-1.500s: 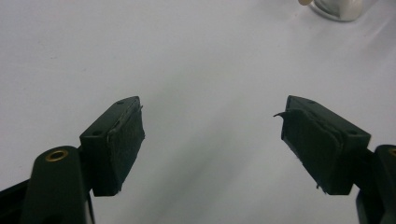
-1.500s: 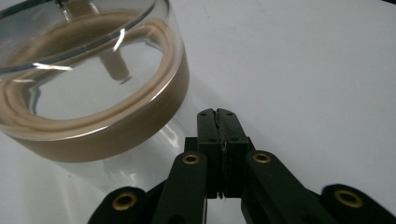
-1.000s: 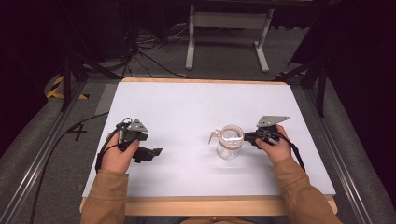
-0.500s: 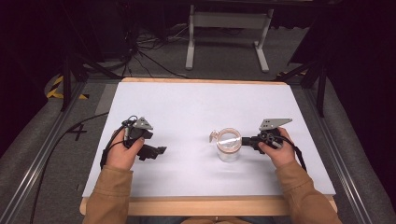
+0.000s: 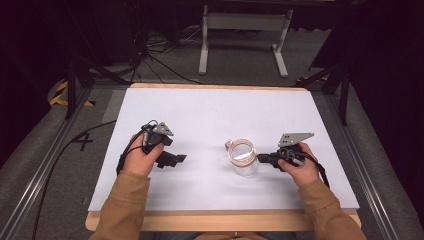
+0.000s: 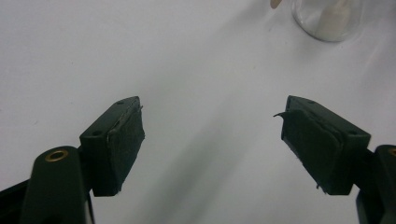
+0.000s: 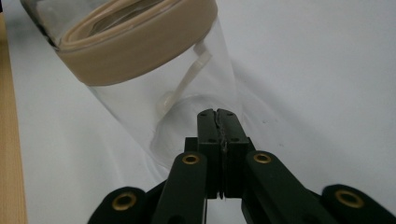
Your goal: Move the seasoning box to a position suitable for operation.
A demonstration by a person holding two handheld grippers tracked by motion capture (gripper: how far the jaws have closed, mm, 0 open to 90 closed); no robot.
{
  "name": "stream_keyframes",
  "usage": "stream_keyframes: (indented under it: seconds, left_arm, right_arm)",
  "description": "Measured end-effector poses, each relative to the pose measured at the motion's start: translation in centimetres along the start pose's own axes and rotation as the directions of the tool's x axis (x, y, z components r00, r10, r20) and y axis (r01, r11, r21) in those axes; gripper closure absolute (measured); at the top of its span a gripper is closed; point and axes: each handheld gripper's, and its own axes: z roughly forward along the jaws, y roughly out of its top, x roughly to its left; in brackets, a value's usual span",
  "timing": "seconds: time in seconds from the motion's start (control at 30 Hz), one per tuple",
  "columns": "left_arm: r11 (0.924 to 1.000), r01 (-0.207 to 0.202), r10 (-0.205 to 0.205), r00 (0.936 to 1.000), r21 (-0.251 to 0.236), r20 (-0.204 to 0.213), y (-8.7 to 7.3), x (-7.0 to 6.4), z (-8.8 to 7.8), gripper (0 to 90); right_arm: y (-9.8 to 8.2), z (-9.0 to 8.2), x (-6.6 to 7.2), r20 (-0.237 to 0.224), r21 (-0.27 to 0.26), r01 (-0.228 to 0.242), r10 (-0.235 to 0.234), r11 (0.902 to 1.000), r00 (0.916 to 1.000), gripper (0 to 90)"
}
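On the white worktop (image 5: 210, 115) a clear glass jar with a tan band round its rim (image 5: 243, 157) stands upright near the middle; right hand-held gripper (image 5: 261, 159) is pinched closed right against its side, holding nothing; left hand-held gripper (image 5: 181, 158) sits wide apart and empty, so I'd say nothing's really grabbed yet.

Left gripper (image 5: 181, 158) held low in the left hand (image 5: 142, 157), jaws spread wide, nothing between them. Right gripper (image 5: 260, 159) in the right hand (image 5: 300, 167), jaws pressed together, pointing toward the left gripper.

The jar (image 5: 243, 158) stands on the table (image 5: 210, 110), between left gripper (image 5: 179, 158) and right gripper (image 5: 260, 159).
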Motion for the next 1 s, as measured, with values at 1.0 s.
stream_keyframes:
  seconds: [1.0]
  left_arm:
    - [0.9998,-0.018,0.017,0.9996,0.008,0.022,1.0,-0.1,0.9,21.5]
  right_arm:
    - [-0.3,0.1,2.1,-0.062,0.066,0.019,-0.015,0.9976,0.9979,86.9]
